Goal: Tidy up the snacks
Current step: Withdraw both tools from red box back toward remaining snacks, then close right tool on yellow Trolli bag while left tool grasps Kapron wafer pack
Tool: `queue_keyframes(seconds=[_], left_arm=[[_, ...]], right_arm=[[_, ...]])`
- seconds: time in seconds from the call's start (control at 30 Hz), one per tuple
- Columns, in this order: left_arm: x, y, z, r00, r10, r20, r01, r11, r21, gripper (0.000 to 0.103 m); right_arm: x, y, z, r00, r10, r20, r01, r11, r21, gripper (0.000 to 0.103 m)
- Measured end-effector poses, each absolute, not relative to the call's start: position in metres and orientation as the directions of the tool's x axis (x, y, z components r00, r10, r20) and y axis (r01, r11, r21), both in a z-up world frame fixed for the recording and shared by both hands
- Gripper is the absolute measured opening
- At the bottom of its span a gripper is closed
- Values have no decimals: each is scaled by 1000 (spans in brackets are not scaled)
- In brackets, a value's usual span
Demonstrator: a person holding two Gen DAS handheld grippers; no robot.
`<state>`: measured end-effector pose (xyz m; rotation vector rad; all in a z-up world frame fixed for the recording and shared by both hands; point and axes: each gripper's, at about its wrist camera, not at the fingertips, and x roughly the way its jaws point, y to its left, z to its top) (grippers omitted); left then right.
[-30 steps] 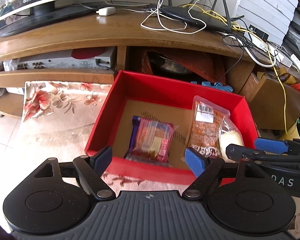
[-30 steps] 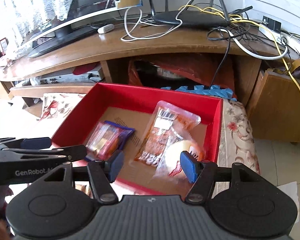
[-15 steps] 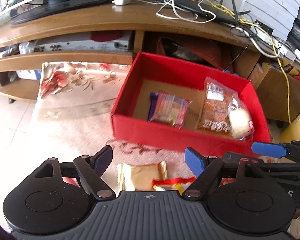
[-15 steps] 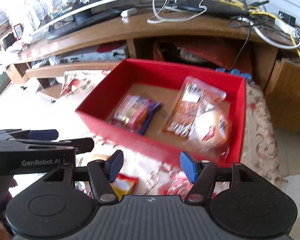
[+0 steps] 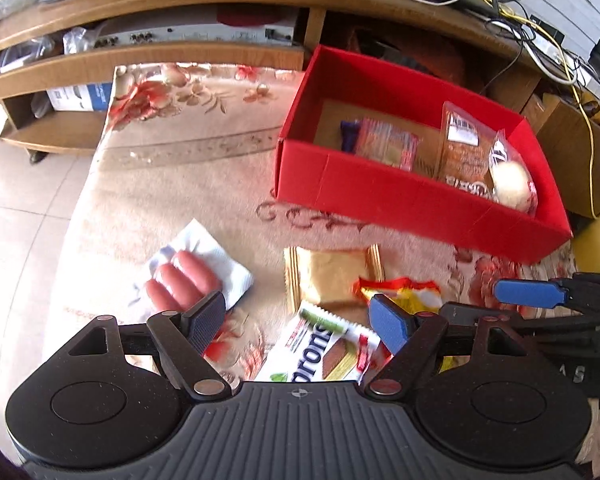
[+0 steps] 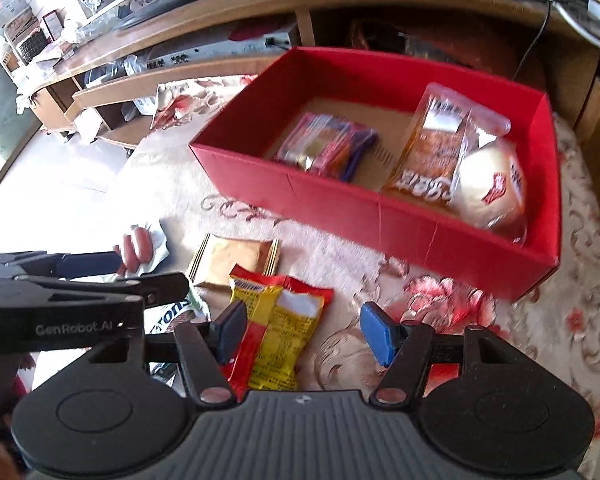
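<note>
A red box (image 5: pixel 380 188) (image 6: pixel 340 208) stands on the flowered rug and holds a purple-edged snack pack (image 5: pixel 384 146) (image 6: pixel 328 146), an orange packet (image 5: pixel 460 156) (image 6: pixel 432 148) and a round bun in a bag (image 5: pixel 510 182) (image 6: pixel 490 186). In front of it lie a tan packet (image 5: pixel 332 276) (image 6: pixel 232 258), a yellow-red packet (image 5: pixel 404 290) (image 6: pixel 276 328), a white-green packet (image 5: pixel 320 344) and a sausage pack (image 5: pixel 184 280) (image 6: pixel 138 246). My left gripper (image 5: pixel 300 318) hangs open above the white-green packet. My right gripper (image 6: pixel 304 334) is open over the yellow-red packet.
A wooden TV stand (image 5: pixel 180 4) with shelves, an amplifier (image 5: pixel 192 36) and tangled cables (image 5: pixel 532 28) runs along the back. Pale tiled floor (image 5: pixel 16 220) lies left of the rug. A brown cabinet (image 5: pixel 572 152) stands to the right of the box.
Both grippers pulled back from over the red box and tilted down. Loose packets on the rug in front of the box came into view. Neither gripper's opening changed.
</note>
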<state>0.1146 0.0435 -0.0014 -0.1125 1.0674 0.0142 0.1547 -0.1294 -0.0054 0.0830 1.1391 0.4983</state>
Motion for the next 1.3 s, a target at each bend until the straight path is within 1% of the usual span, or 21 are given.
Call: queue_keyframes(seconds=[0.3, 0.43, 0.8, 0.9, 0.93, 1.1, 1.13, 1.23, 1.3], left_arm=[[109, 56, -2, 474, -62, -878, -76, 991, -111, 87], [107, 60, -2, 472, -61, -880, -83, 990, -113, 87], [106, 70, 1, 480, -72, -874, -98, 986, -135, 88], [106, 71, 1, 474, -75, -877, -95, 986, -136, 88], [106, 70, 0, 471, -77, -879, -91, 987, -135, 88], [106, 69, -5, 454, -73, -888, -82, 989, -123, 88], [106, 71, -6, 450, -76, -890, -86, 988, -127, 88], [106, 71, -9, 435, -77, -897, -81, 989, -124, 89], [105, 67, -12, 424, -84, -902, -61, 991, -121, 89]], right_arm=[[161, -124, -25, 230, 486, -843, -257, 866, 428, 60], [164, -116, -31, 218, 496, -841, -237, 863, 447, 60], [171, -111, -23, 259, 505, -824, -219, 861, 459, 60], [175, -107, -29, 234, 505, -830, -209, 860, 465, 62], [175, -103, -32, 231, 494, -838, -213, 866, 452, 64], [178, -89, -40, 232, 458, -858, -254, 880, 401, 66], [178, -87, -40, 233, 454, -860, -273, 879, 390, 66], [173, -84, -38, 242, 423, -873, -347, 878, 329, 54], [168, -86, -37, 246, 395, -885, -389, 877, 283, 53]])
